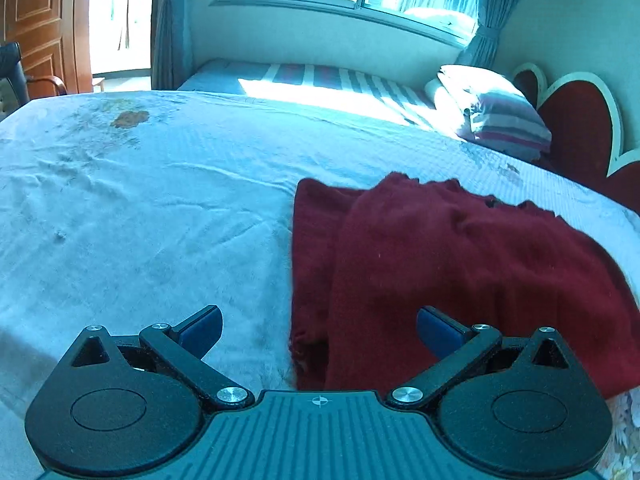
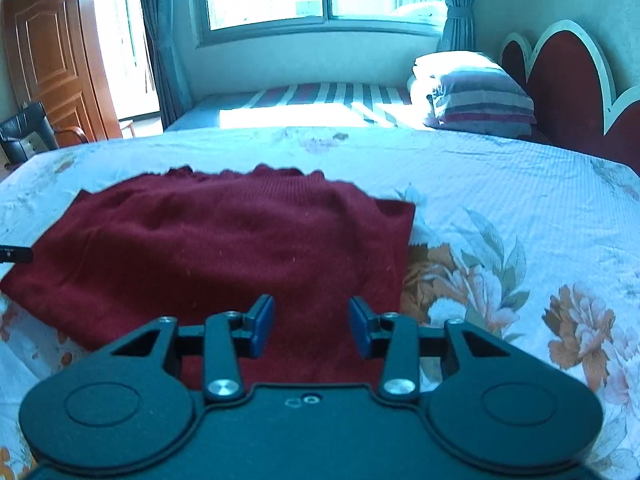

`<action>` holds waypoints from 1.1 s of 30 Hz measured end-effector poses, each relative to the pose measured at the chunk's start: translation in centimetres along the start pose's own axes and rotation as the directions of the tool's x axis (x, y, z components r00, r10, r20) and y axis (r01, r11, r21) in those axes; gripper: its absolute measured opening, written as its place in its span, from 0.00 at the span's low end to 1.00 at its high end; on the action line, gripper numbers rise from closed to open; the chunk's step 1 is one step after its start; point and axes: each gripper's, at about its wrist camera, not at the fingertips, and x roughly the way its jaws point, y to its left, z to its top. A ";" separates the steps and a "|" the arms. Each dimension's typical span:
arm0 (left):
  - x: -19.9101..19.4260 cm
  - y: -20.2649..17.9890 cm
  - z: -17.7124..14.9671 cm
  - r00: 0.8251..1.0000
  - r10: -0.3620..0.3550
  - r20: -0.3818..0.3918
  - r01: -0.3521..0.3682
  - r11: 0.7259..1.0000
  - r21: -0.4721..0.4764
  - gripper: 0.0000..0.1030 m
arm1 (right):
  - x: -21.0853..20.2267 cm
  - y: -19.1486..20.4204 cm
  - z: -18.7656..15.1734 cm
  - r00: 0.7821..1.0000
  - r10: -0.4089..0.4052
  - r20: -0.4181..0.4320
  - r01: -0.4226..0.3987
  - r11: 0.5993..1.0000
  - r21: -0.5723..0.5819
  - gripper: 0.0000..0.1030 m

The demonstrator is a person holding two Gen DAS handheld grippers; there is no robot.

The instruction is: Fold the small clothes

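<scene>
Both tongs, left gripper (image 1: 319, 330) wide and right gripper (image 2: 311, 327) narrower, hold nothing; our maroon sweater (image 2: 224, 248) at twelve o'clock looks partly folded, halving remains.

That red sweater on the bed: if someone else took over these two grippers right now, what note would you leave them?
Left gripper: open wide, empty, at the sweater's left edge.
Right gripper: open, empty, above the sweater's near right part.
The red sweater lies on the floral bedsheet, already partly folded: a layer is laid over the body, the sides look tucked in.
Left to do, likely: fold it once more into a smaller bundle and smooth it. How many folds are done I cannot tell.
</scene>
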 end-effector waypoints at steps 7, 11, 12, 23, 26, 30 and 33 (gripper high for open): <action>2.2 -8.6 3.1 0.991 -0.126 0.044 0.118 0.982 0.145 1.00 | 2.7 2.1 3.7 0.995 0.090 0.050 -0.089 0.996 -0.019 0.40; 5.3 -14.1 2.7 0.999 -0.045 -0.009 0.045 0.951 0.306 1.00 | 5.1 6.4 4.1 0.984 0.178 0.016 -0.174 0.976 -0.131 0.39; 6.5 -14.9 2.3 0.999 0.035 -0.034 -0.021 0.932 0.361 1.00 | 5.6 7.4 3.9 0.981 0.193 0.013 -0.188 0.968 -0.165 0.40; 9.0 -10.8 3.7 0.995 0.086 -0.046 -0.073 0.969 0.237 1.00 | 8.4 4.8 4.4 0.994 0.111 -0.007 -0.111 0.989 -0.102 0.42; 7.6 -9.8 4.5 0.995 0.096 -0.021 -0.088 0.970 0.227 1.00 | 10.7 3.5 4.8 0.995 0.060 -0.075 -0.066 0.994 -0.089 0.48; 5.3 -6.2 4.8 0.991 0.116 0.066 -0.129 0.963 0.237 1.00 | 7.1 2.6 5.5 0.996 0.079 0.027 -0.076 0.992 -0.104 0.49; 7.7 -4.7 6.0 0.988 0.155 -0.009 -0.149 0.965 0.217 1.00 | 7.0 2.0 5.4 0.996 0.049 0.070 -0.041 0.992 -0.115 0.46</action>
